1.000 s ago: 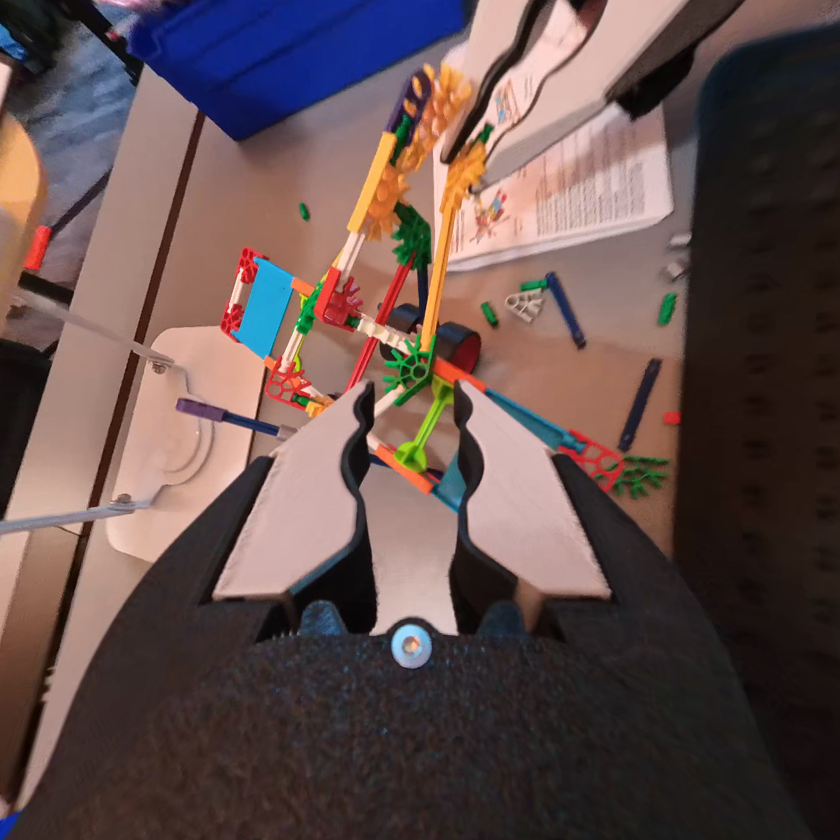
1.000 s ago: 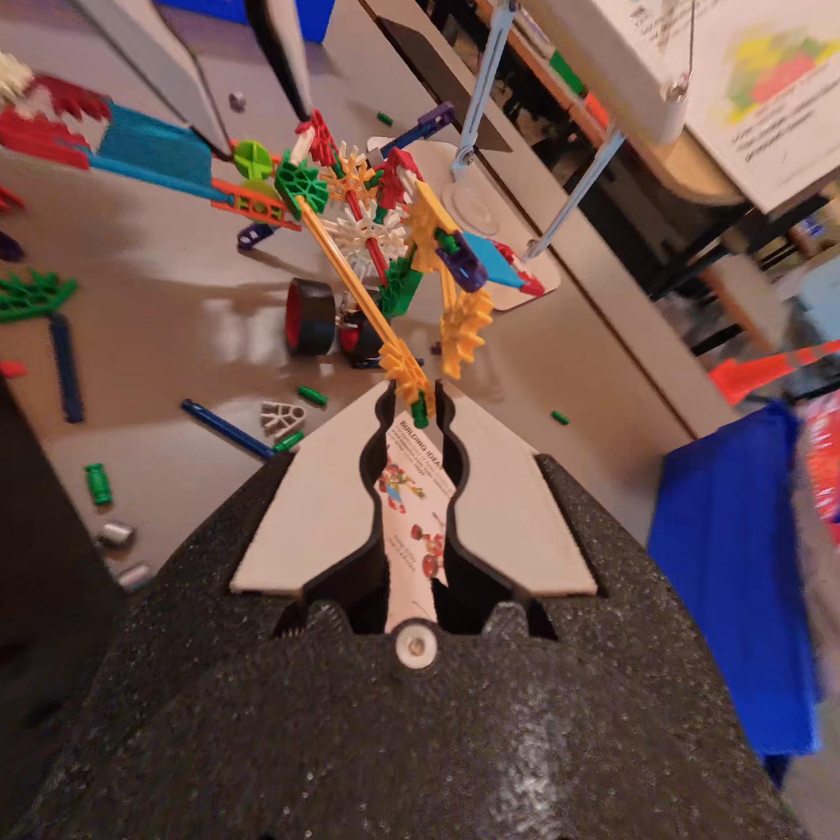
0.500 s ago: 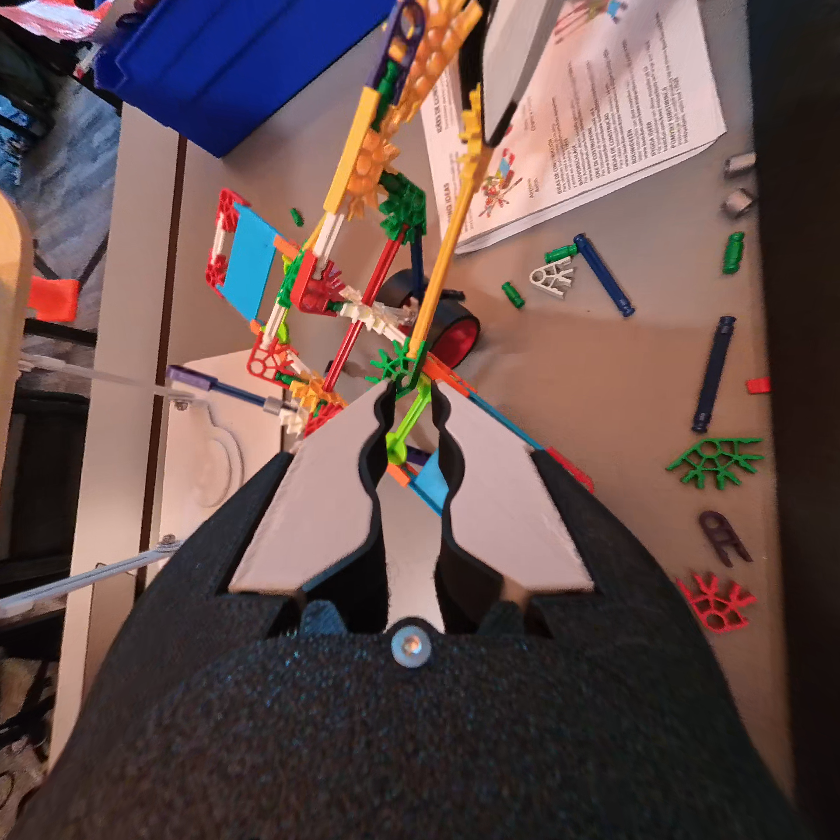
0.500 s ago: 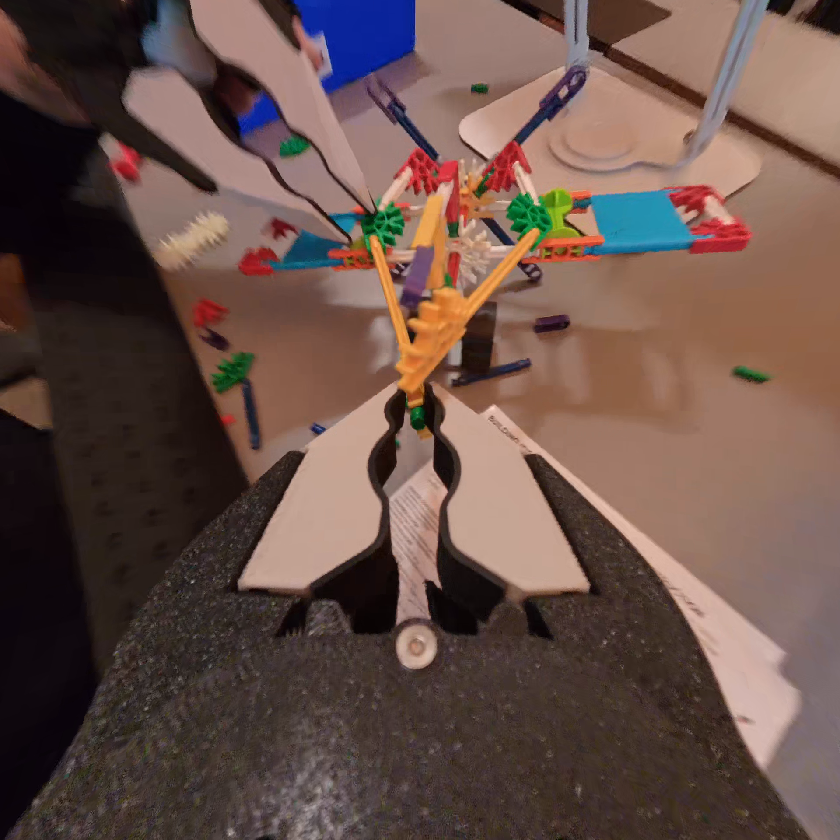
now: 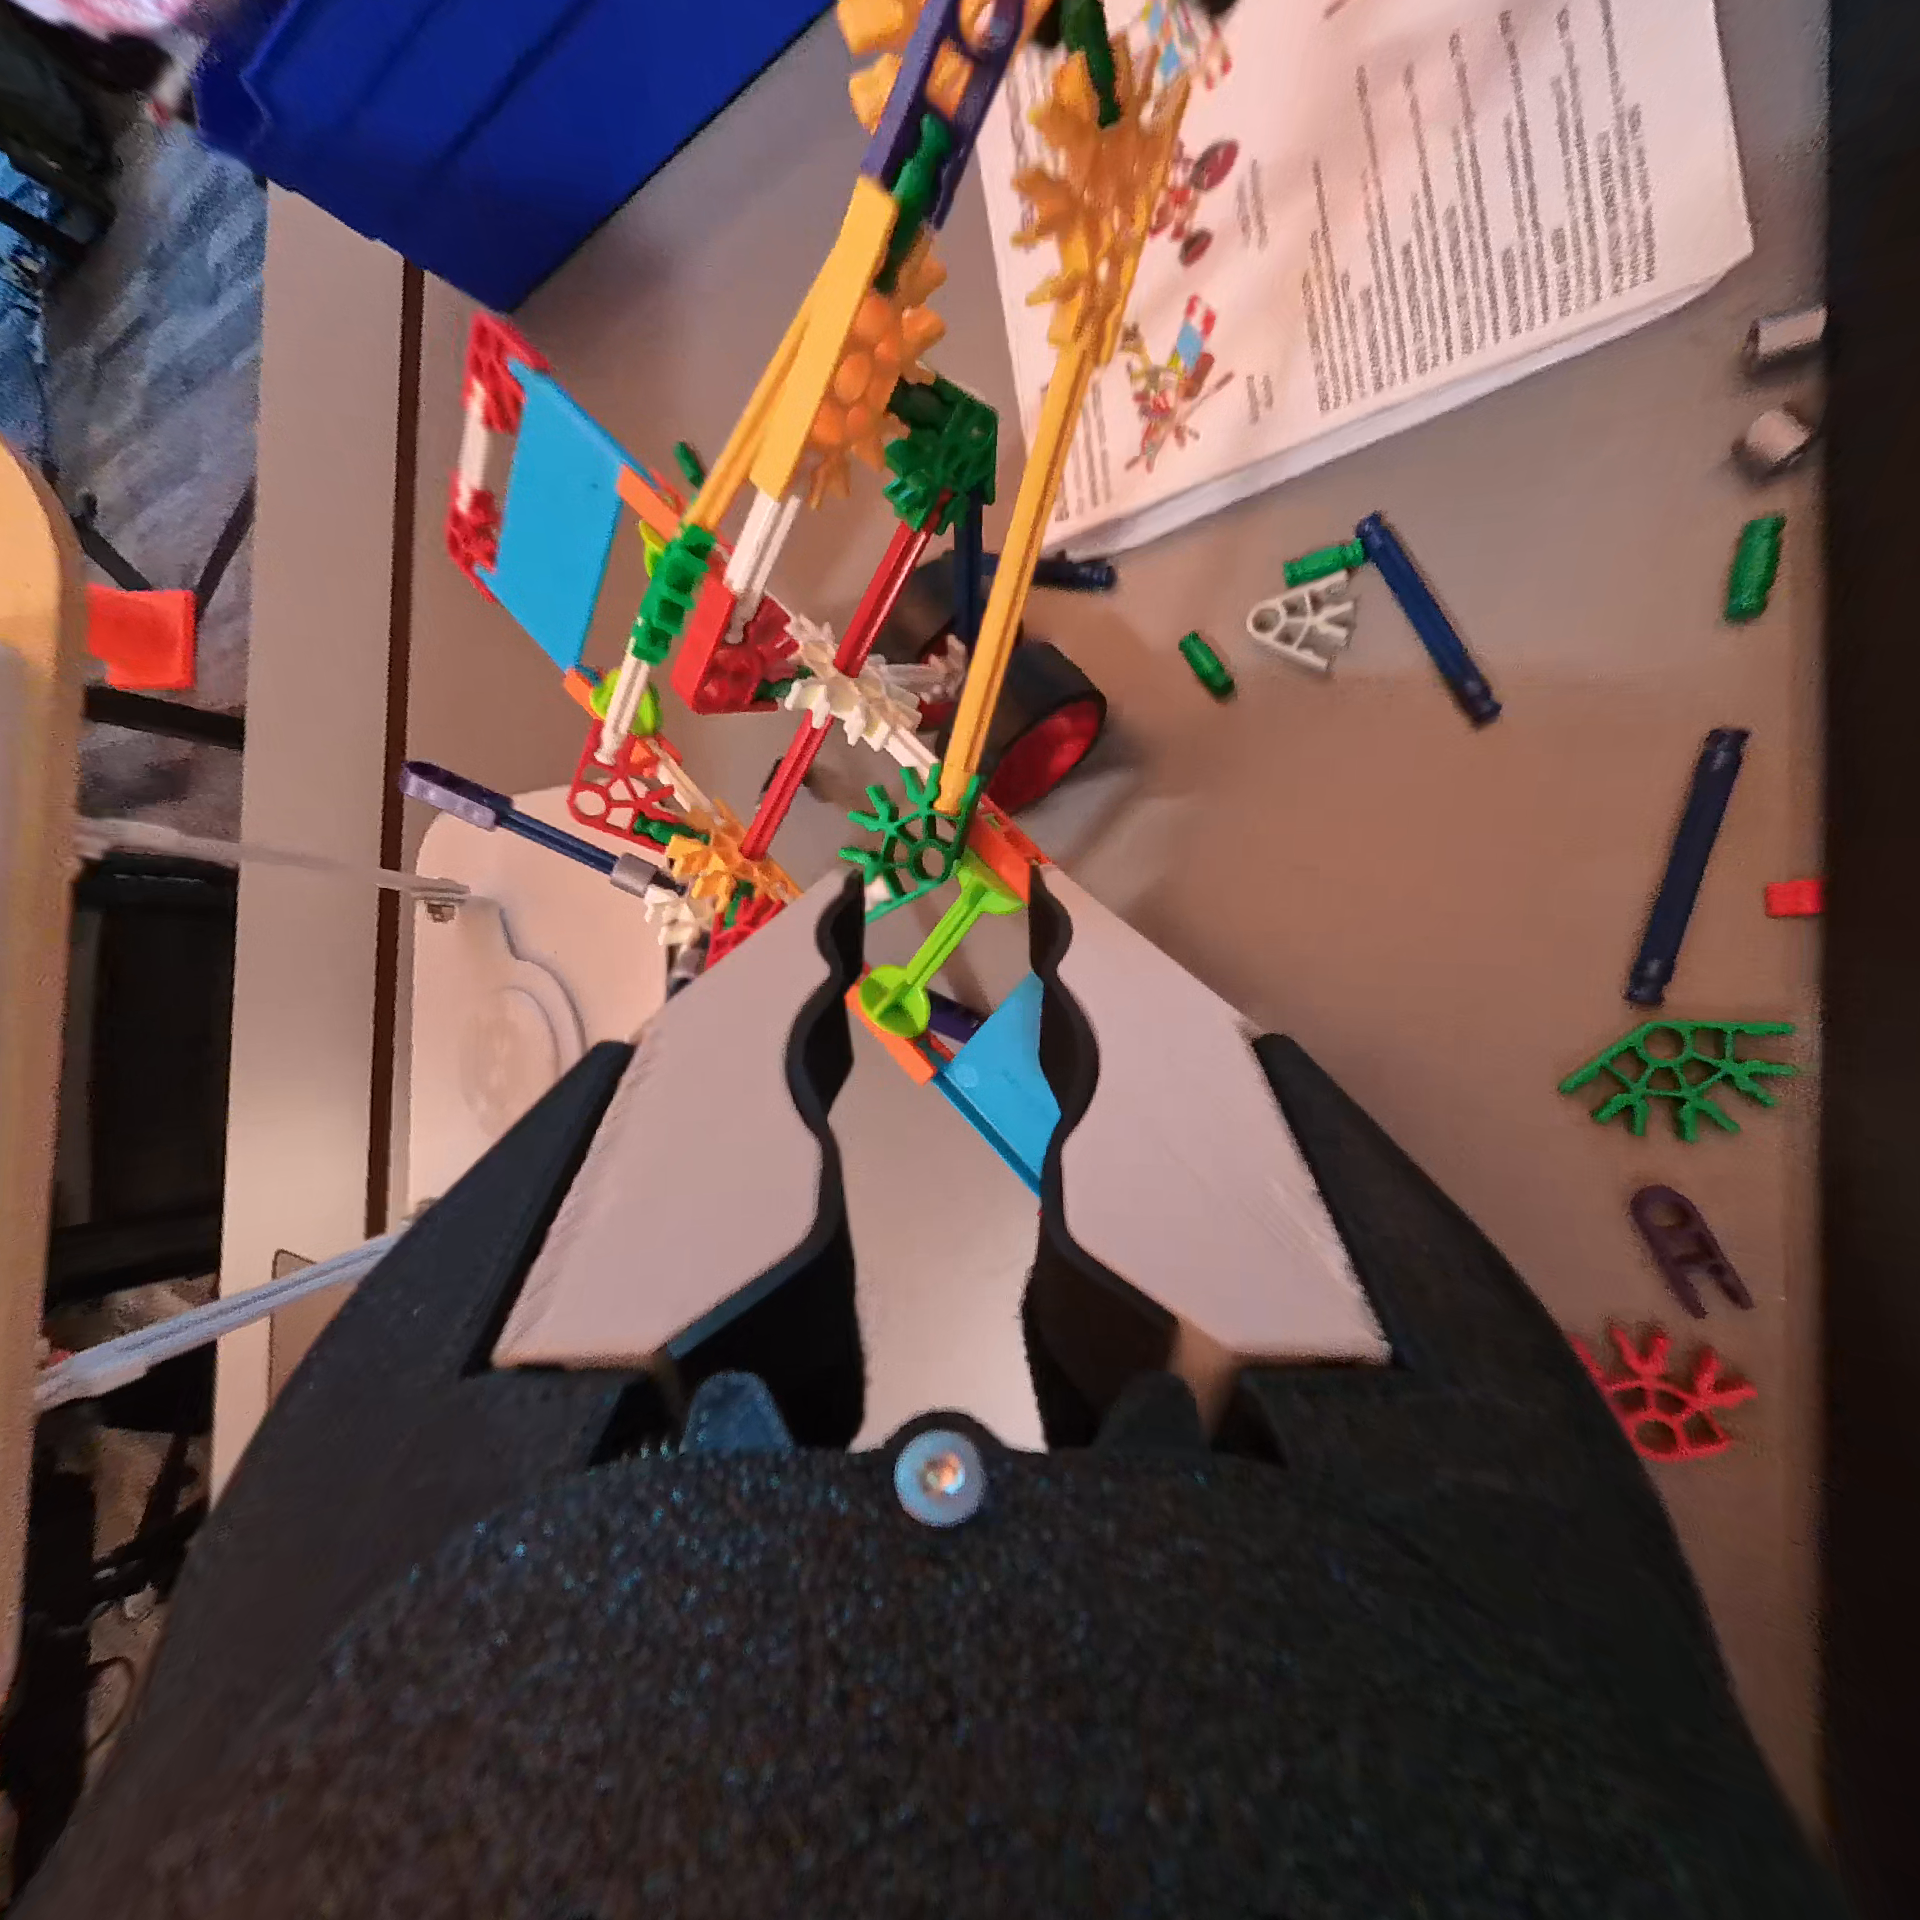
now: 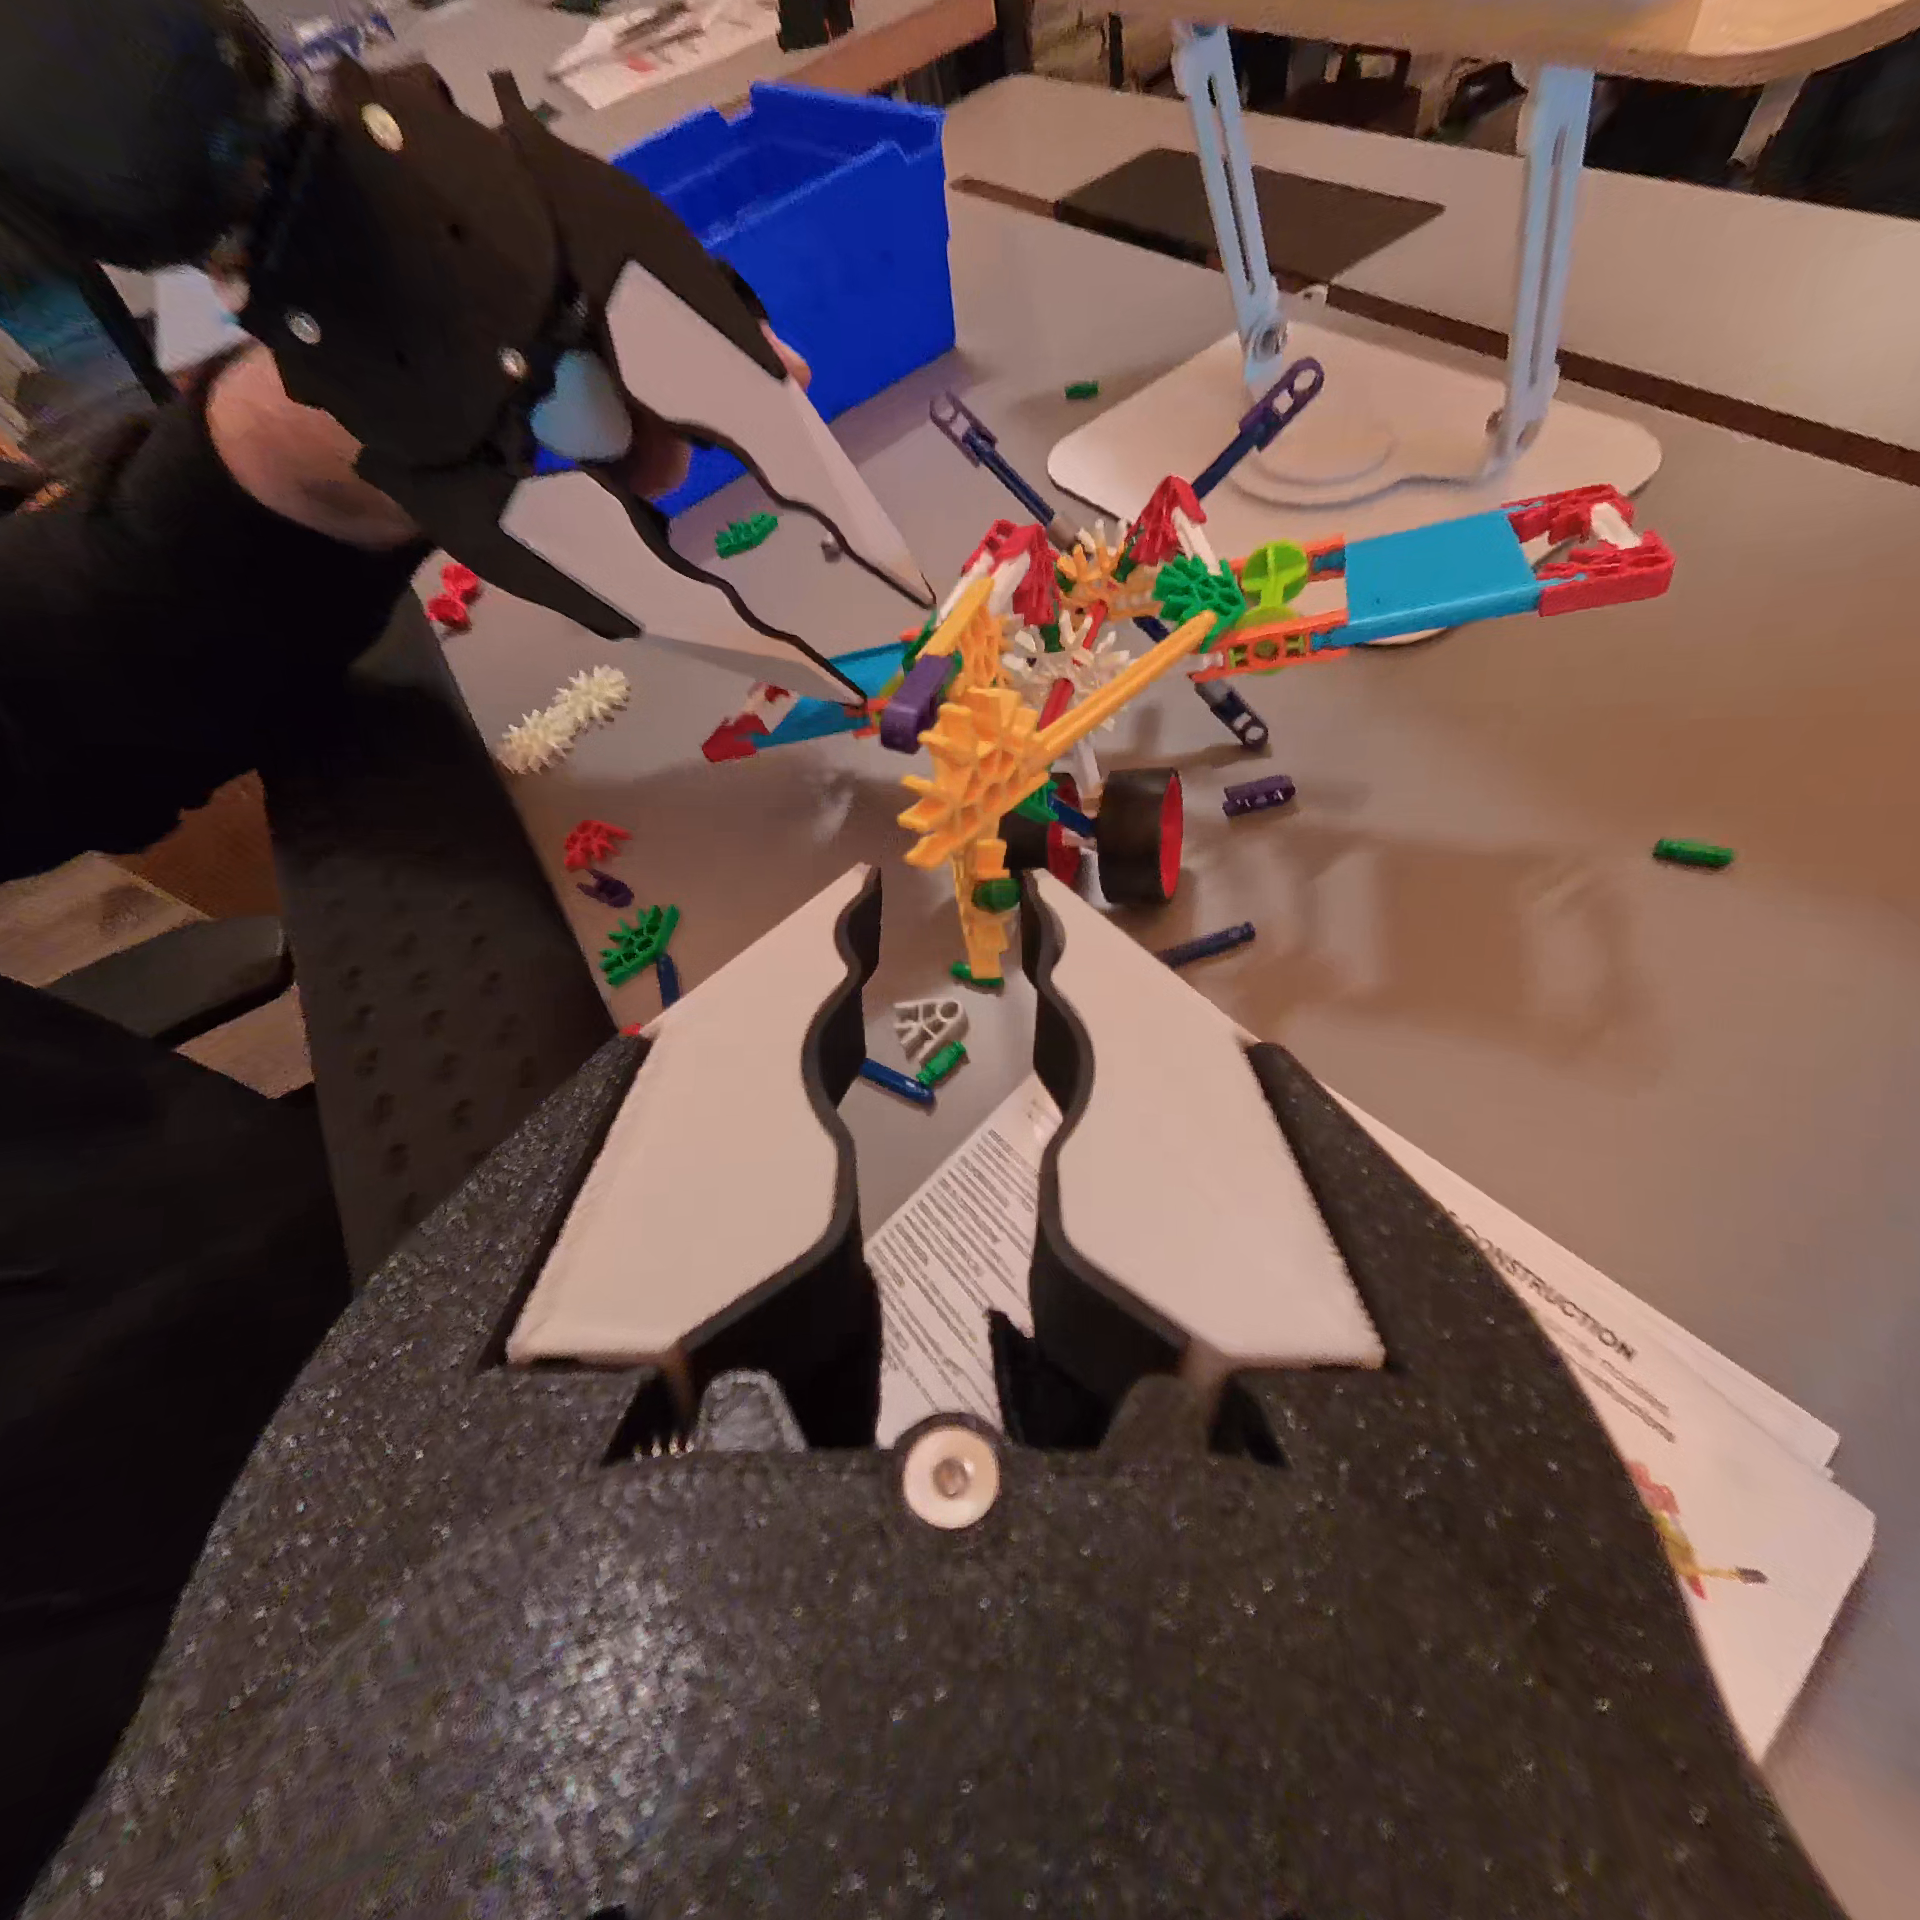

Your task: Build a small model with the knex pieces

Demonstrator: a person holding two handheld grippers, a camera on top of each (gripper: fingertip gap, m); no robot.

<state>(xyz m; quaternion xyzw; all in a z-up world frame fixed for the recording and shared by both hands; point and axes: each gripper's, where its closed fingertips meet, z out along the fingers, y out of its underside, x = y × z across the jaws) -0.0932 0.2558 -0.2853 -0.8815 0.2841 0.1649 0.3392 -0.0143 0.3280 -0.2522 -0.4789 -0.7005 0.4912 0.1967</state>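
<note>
Two handheld grippers flank a multicoloured plastic rod-and-connector toy model (image 6: 1081, 665) above a grey tabletop (image 6: 1455, 987). The left gripper (image 5: 943, 899) has its jaws spread around the model's lime-green rod and green connector; contact is unclear. The right gripper (image 6: 951, 894) has its jaws spread, the model's yellow connector end between the tips. Loose pieces, a printed paper booklet (image 5: 1455, 239) and a blue plastic bin (image 6: 831, 239) lie around.

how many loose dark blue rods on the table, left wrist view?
3: one dark blue plastic rod beside the white connector, one near the right edge, one poking out beneath the paper booklet. The model may hide more.
</note>
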